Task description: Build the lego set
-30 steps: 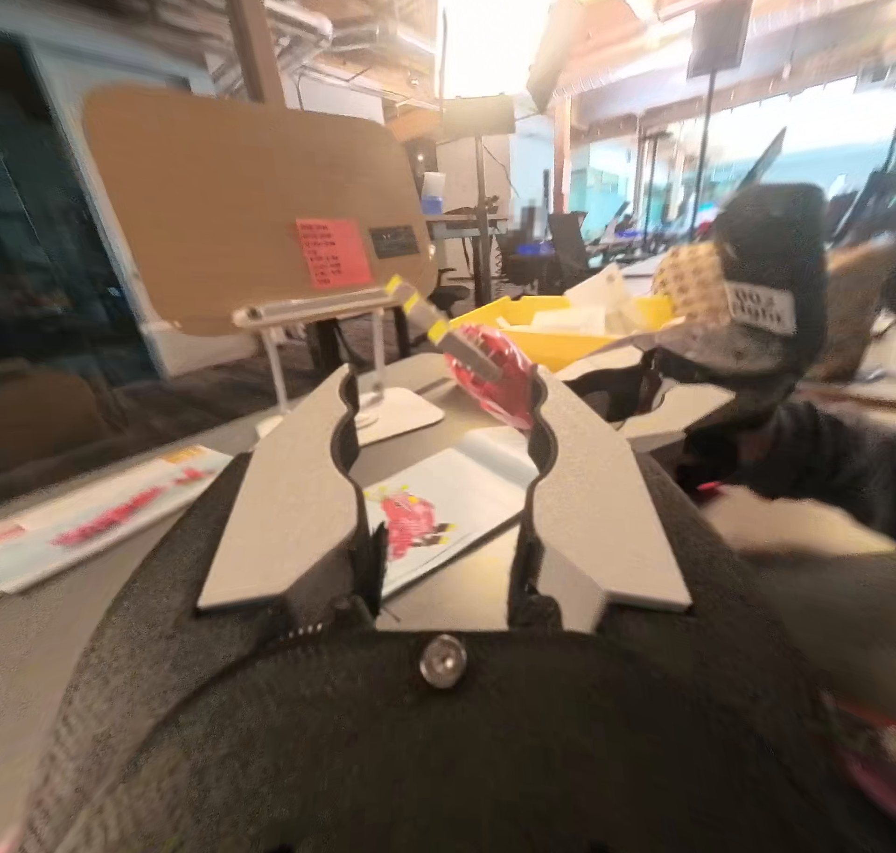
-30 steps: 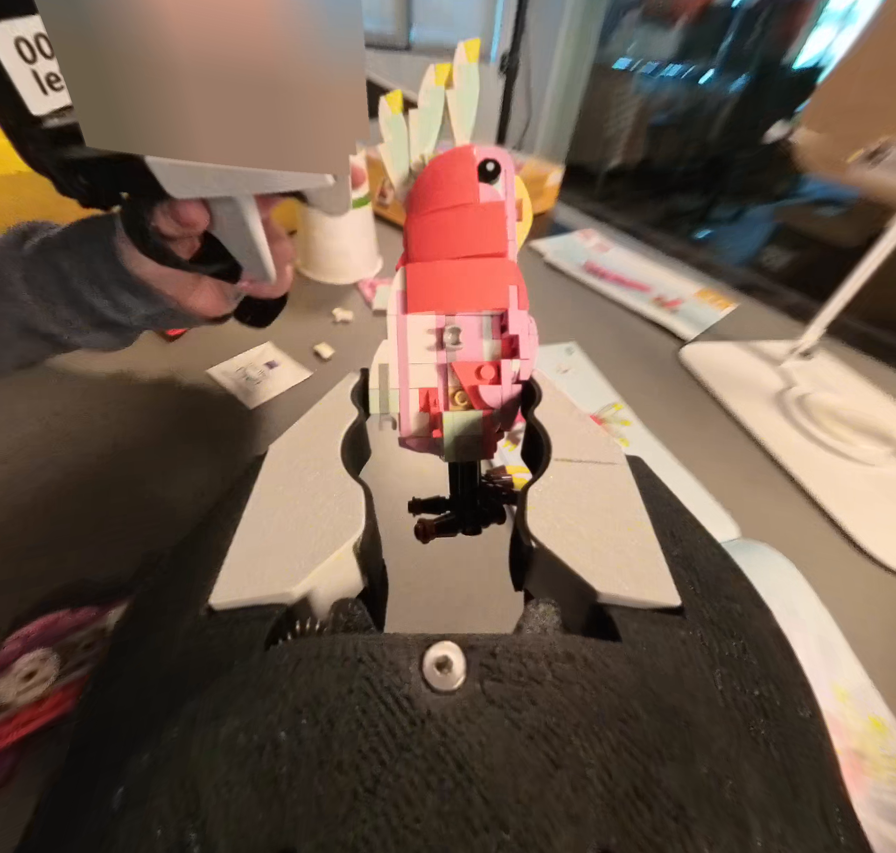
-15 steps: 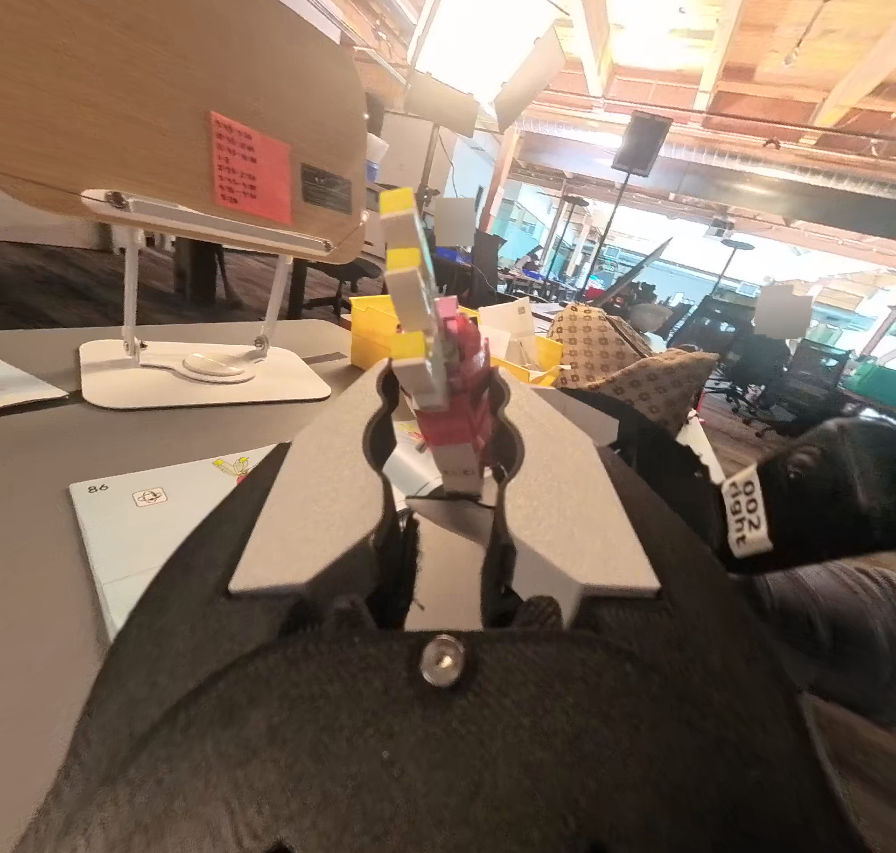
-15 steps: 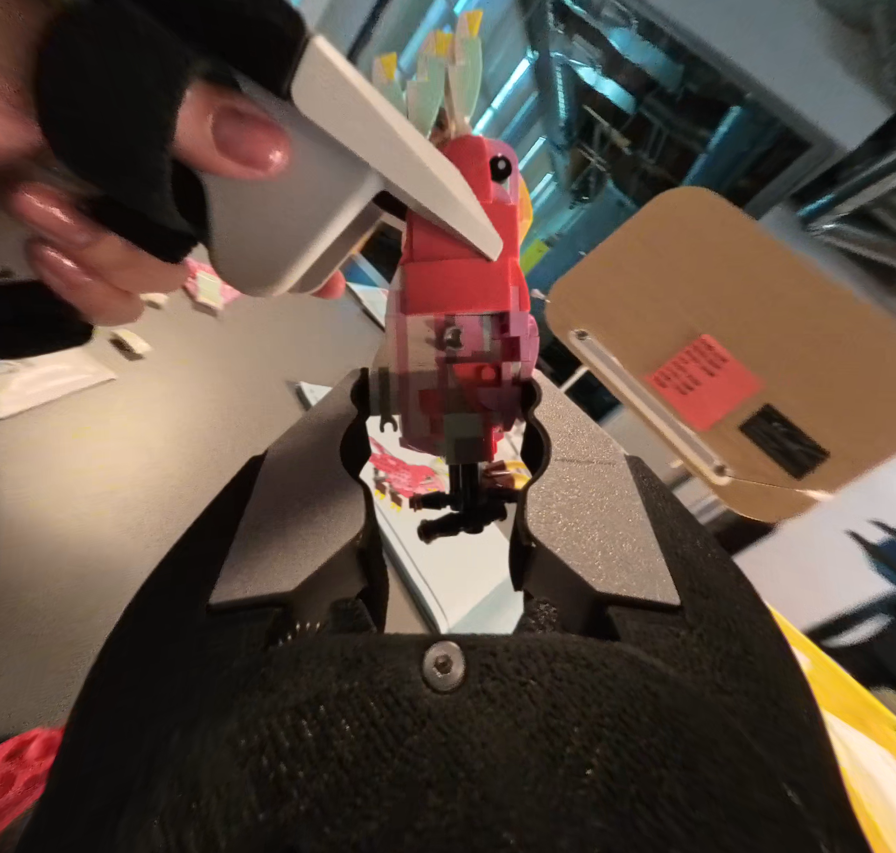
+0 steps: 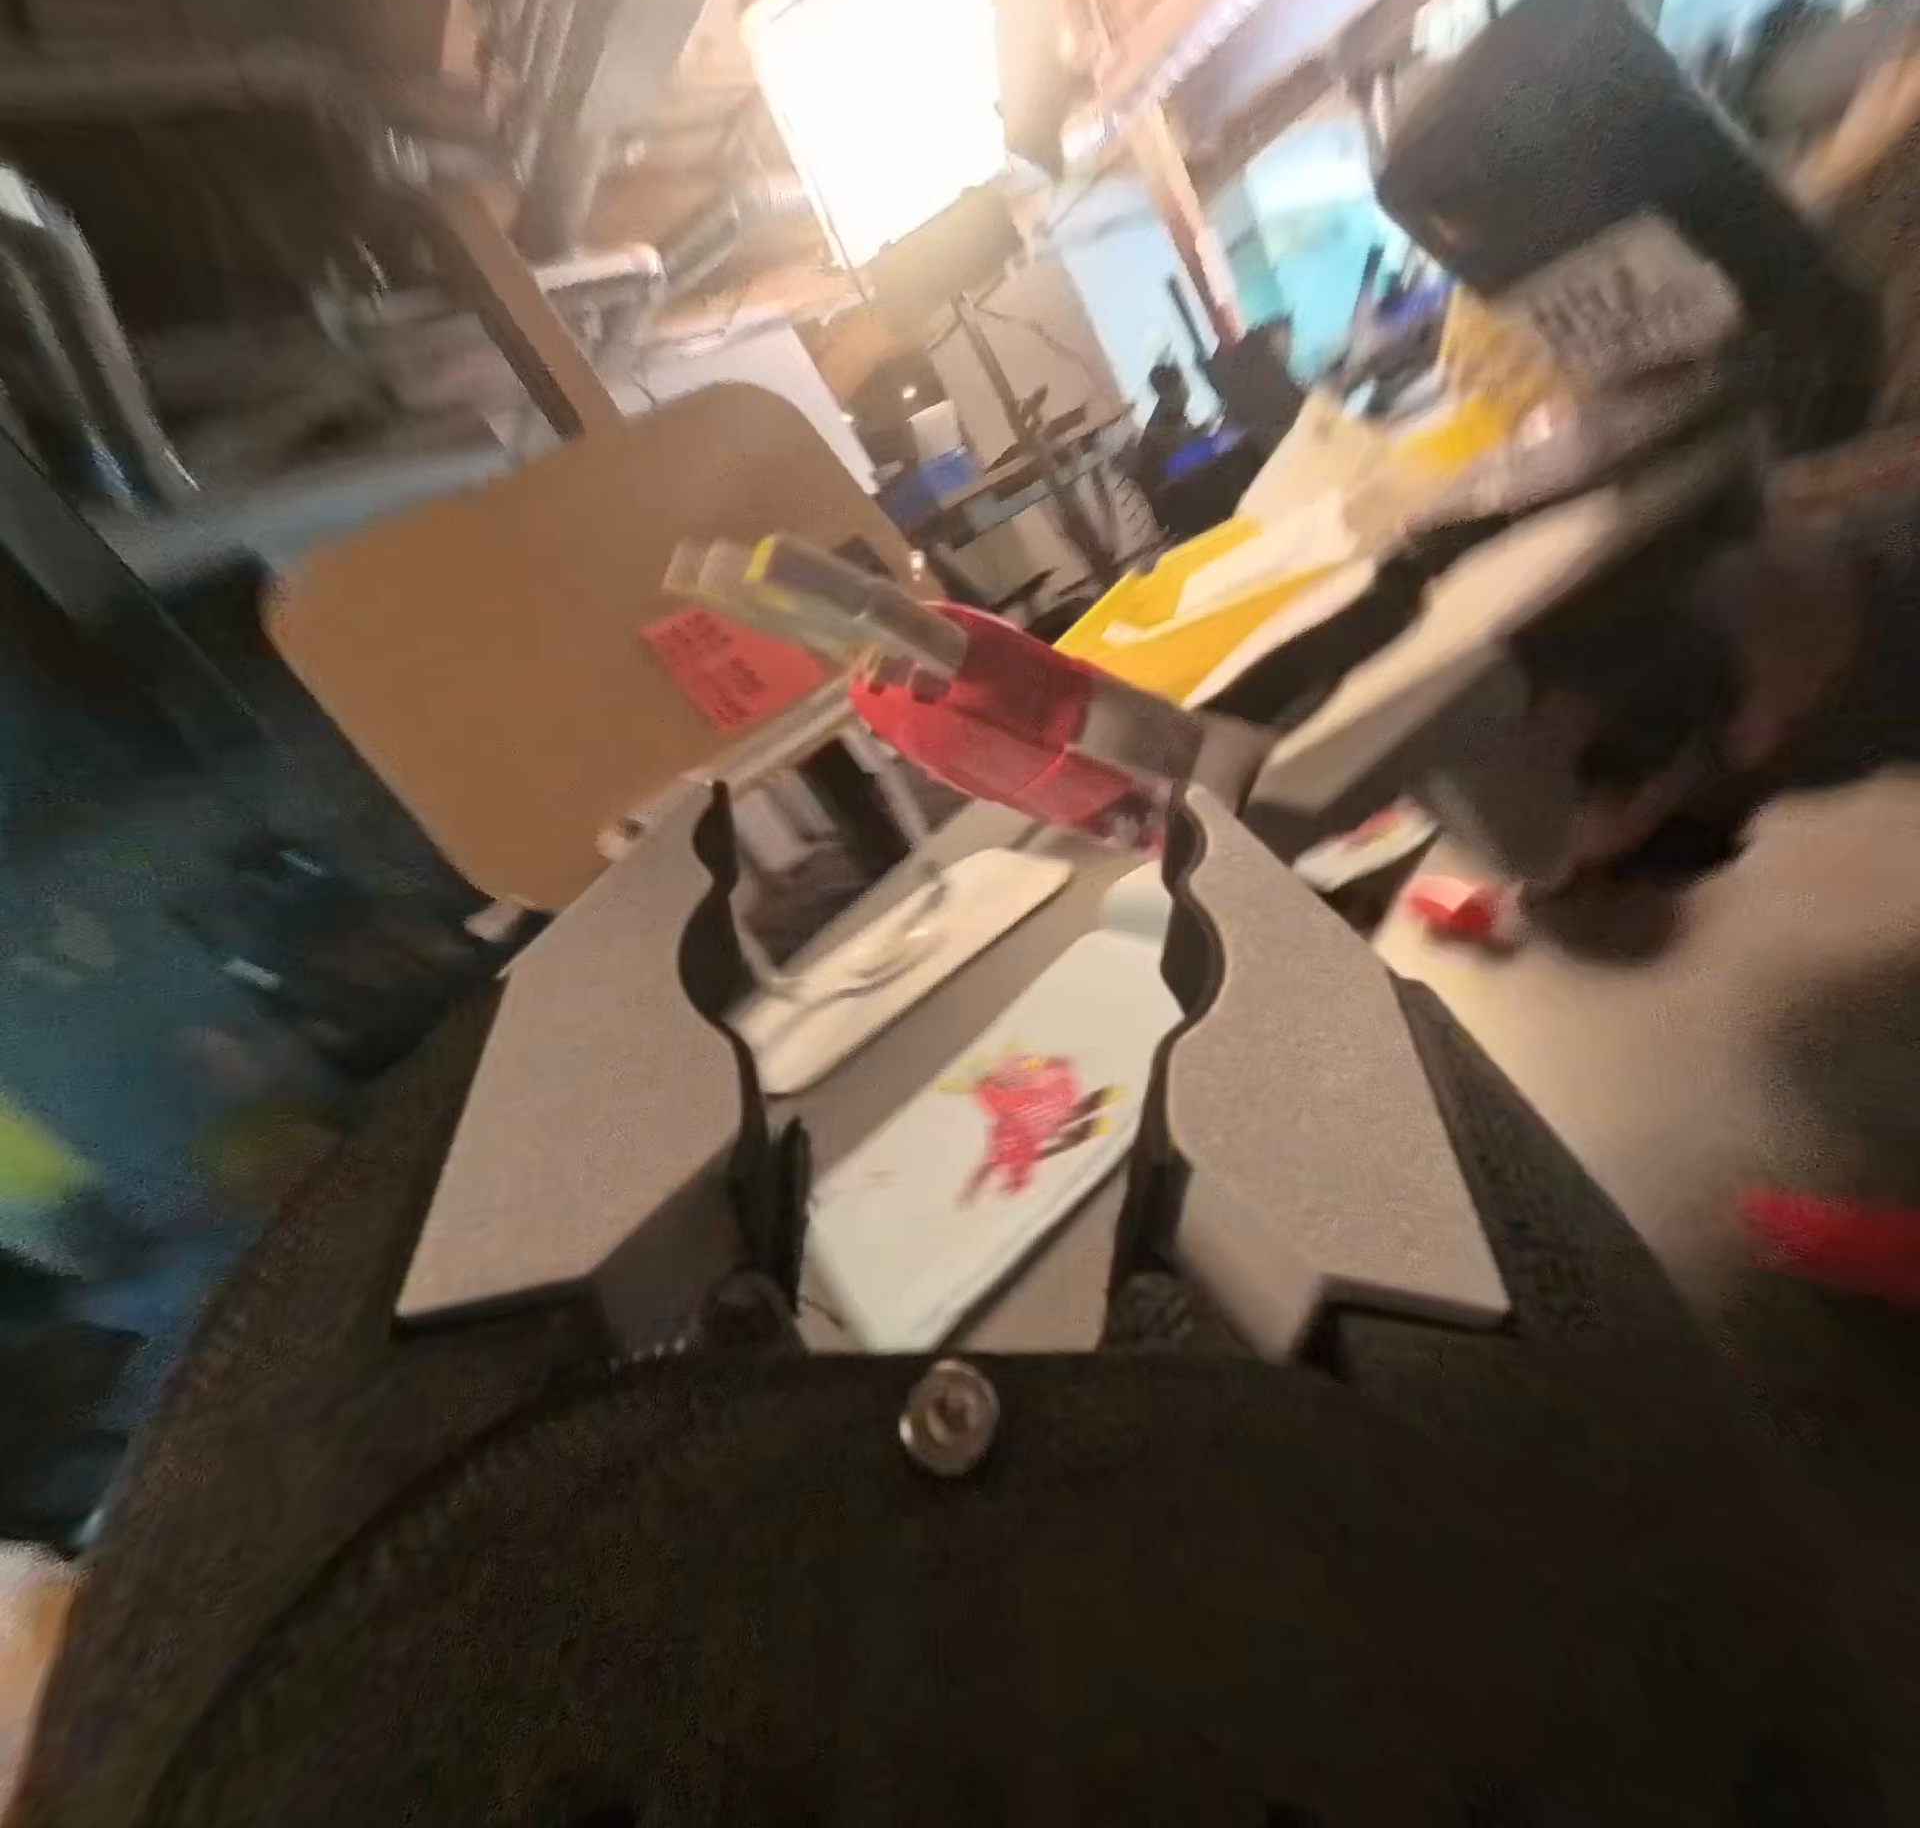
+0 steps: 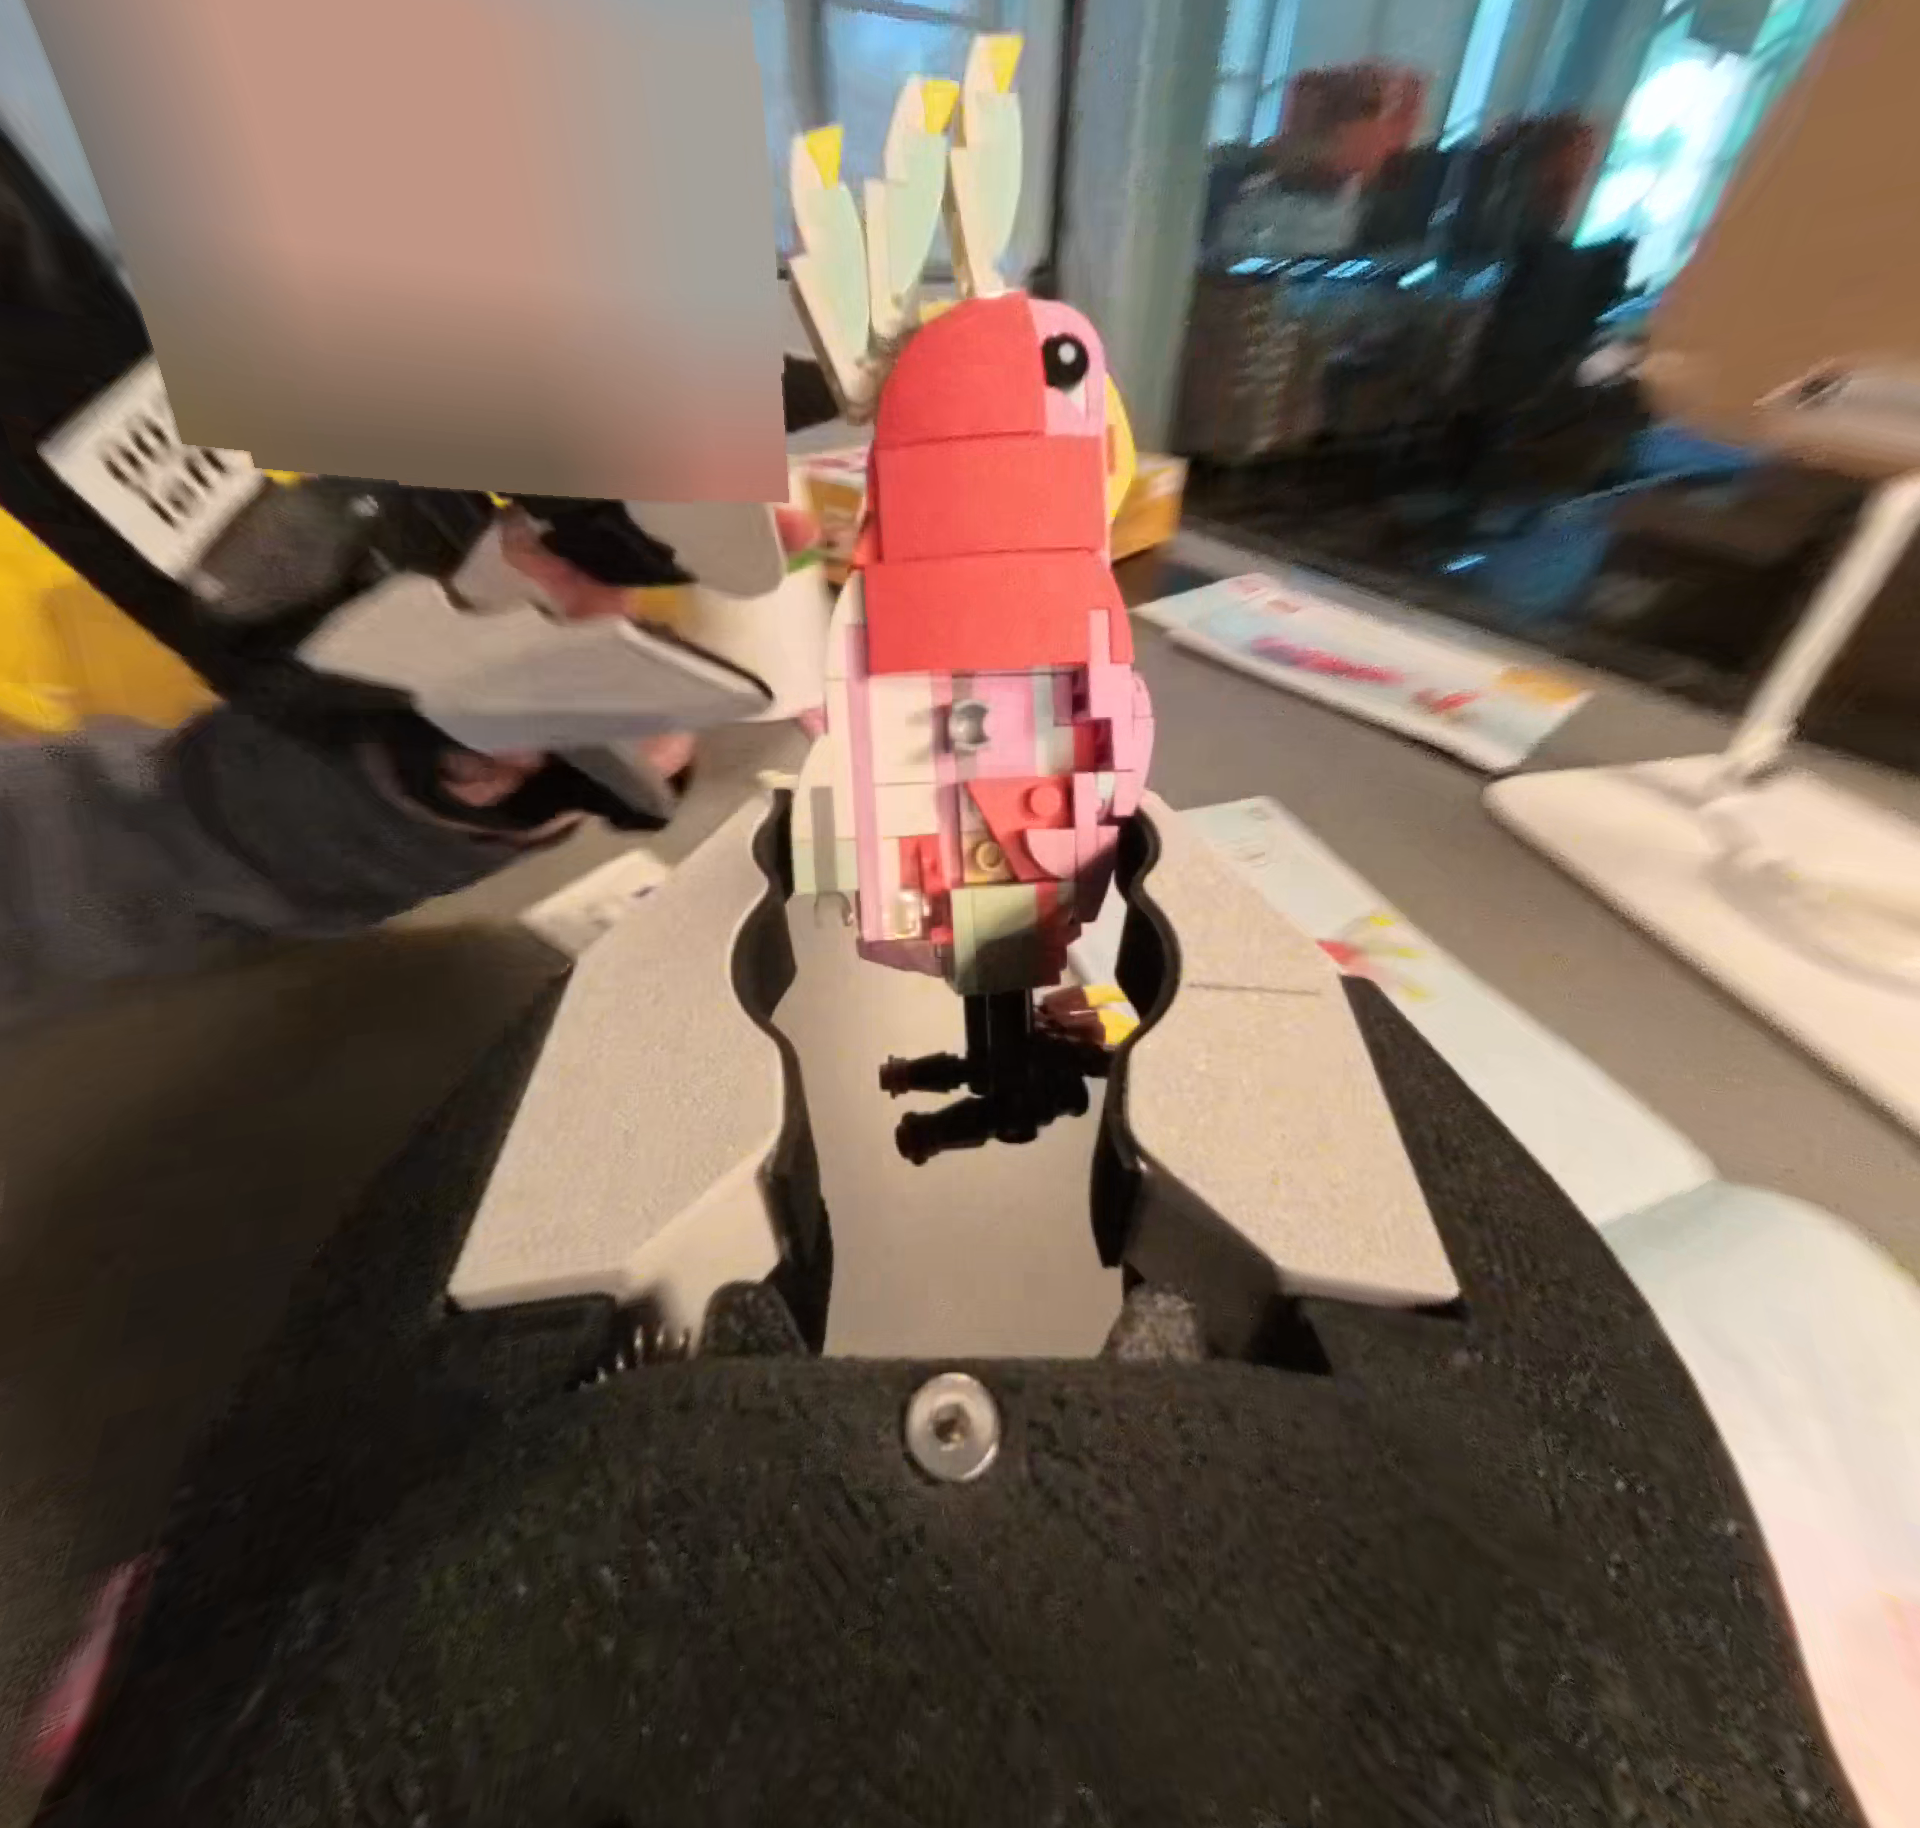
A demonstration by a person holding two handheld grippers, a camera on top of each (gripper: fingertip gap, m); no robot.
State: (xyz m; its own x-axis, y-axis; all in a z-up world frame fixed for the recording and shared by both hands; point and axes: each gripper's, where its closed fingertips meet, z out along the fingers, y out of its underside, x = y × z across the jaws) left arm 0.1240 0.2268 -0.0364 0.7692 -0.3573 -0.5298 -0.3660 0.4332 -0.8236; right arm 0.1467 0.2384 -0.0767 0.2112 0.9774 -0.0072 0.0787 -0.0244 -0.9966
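A brick-built bird (image 6: 977, 635), red and pink with a pale yellow-tipped crest and black feet, stands upright between my right gripper's (image 6: 958, 822) pads. They press on its lower body from both sides, holding it above the grey table (image 6: 312, 1051). My left gripper (image 5: 948, 812) is open with nothing between its fingers. In the blurred left wrist view the bird (image 5: 997, 729) lies tilted just beyond the left gripper's right fingertip. In the right wrist view the left gripper's fingers (image 6: 582, 677) sit left of the bird, apart from it, held by a gloved hand.
An open instruction booklet (image 5: 987, 1155) lies on the table below my left gripper. A wooden board (image 5: 520, 656) on a white stand (image 5: 935, 926) stands behind it, and a yellow bin (image 5: 1195, 604) farther back. Another booklet (image 6: 1351, 656) and the stand's base (image 6: 1714, 843) lie to the right.
Half a second ago my left gripper's jaws were narrowed around the bird's head and crest. They have opened wide and drawn back to the left. My right gripper has kept its hold on the bird.
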